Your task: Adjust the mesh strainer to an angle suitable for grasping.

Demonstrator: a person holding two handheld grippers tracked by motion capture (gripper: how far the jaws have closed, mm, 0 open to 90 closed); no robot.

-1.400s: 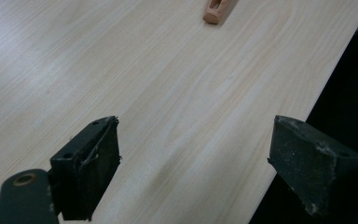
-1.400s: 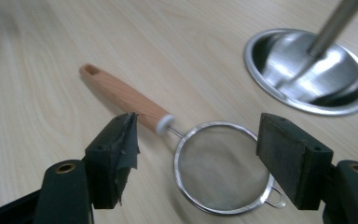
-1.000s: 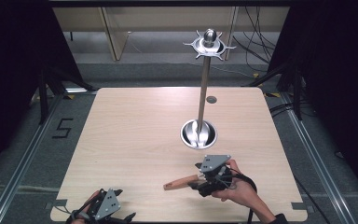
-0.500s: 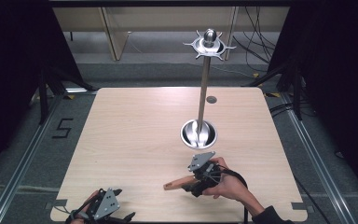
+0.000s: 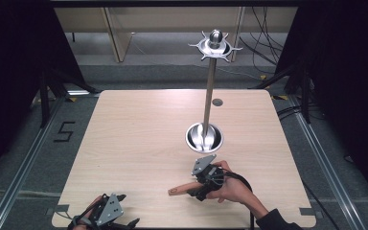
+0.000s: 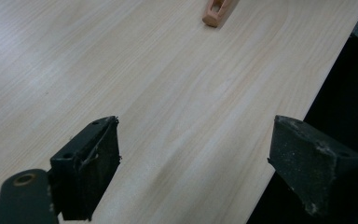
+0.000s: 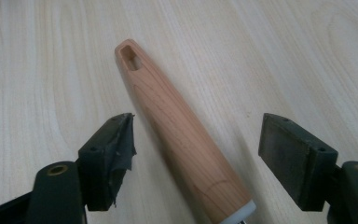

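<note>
A utensil with a tapered wooden handle (image 5: 181, 189) lies flat on the table near its front edge. The handle (image 7: 177, 135) has a slotted hole at its far tip and a white collar at its near end. The utensil's head is hidden under the hand. My right gripper (image 5: 200, 188) hovers over the handle, open, with one jaw on each side and neither touching (image 7: 200, 136). At the front left corner my left gripper (image 5: 124, 221) is open over bare wood (image 6: 198, 154). The handle tip (image 6: 216, 11) shows far ahead of it.
A steel stand rises from a round dish base (image 5: 204, 137) behind the right hand. Its thin pole (image 5: 210, 91) ends in a ring of hooks (image 5: 215, 44). A small dark disc (image 5: 217, 102) lies farther back. The table's front edge (image 6: 303, 88) runs next to the left gripper.
The right gripper has slid a little to the left along the wooden handle and now straddles it. The left gripper has stayed where it was.
</note>
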